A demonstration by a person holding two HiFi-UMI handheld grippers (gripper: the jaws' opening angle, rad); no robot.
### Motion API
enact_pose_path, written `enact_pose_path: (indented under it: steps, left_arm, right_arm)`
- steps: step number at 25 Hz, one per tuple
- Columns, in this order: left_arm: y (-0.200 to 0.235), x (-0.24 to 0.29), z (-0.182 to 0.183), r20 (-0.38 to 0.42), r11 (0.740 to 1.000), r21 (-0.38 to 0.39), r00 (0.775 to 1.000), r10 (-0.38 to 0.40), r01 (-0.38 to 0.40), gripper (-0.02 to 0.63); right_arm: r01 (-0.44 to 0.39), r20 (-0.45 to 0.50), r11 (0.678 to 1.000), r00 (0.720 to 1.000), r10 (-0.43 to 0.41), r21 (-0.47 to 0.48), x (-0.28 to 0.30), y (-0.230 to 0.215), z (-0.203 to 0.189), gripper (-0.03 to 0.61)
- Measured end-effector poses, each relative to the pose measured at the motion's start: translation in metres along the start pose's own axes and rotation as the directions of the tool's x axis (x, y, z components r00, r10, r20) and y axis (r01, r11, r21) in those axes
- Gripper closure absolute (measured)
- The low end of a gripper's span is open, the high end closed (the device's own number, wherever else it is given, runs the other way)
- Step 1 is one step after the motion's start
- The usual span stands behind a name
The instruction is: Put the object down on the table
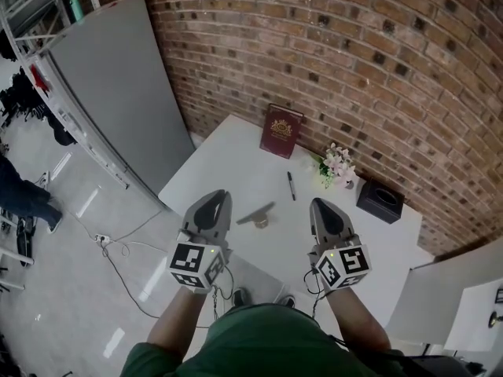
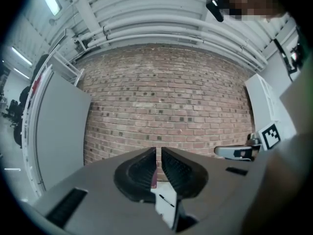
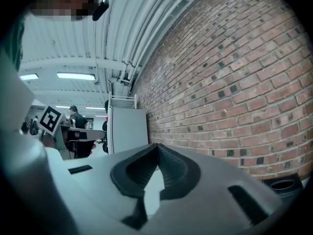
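On the white table (image 1: 228, 163), a small tan object (image 1: 257, 215) with a flat strip across its top lies near the front edge, untouched by either gripper. It sits between my two grippers and a little beyond their tips. My left gripper (image 1: 222, 196) (image 2: 158, 151) leaves only a narrow slit between its pads, and nothing is in the slit. My right gripper (image 1: 318, 204) (image 3: 157, 147) has its tips touching and holds nothing. Neither gripper view shows the tan object.
Farther back on the table are a dark red book (image 1: 281, 131), a black pen (image 1: 291, 185), a small bunch of flowers (image 1: 338, 163) and a black box (image 1: 380, 199). A brick wall runs behind, with a grey panel (image 1: 118, 93) at the left. Cables (image 1: 118, 250) trail on the floor.
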State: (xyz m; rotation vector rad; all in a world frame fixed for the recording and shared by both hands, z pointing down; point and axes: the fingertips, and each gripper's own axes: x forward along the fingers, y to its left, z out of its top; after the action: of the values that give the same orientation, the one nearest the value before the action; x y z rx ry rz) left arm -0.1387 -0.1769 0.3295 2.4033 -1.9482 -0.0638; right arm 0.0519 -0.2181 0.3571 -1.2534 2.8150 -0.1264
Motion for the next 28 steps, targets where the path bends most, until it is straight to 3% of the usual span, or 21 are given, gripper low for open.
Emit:
enact_pose_path:
  steps: [7,28]
  left_arm:
    - [0.001,0.000,0.010,0.040,1.000,-0.013,0.999,-0.011,0.012,0.580]
    - [0.007,0.012,-0.003,0.010,0.999,-0.037,1.000,-0.018,0.018,0.580]
  right_arm:
    - [-0.003,0.068,0.999,0.998,0.006,-0.037,-0.002,0.003,0.025,0.575]
    - [0.018,0.072,0.999,0.997,-0.015,-0.043,0.002,-0.006,0.023,0.575]
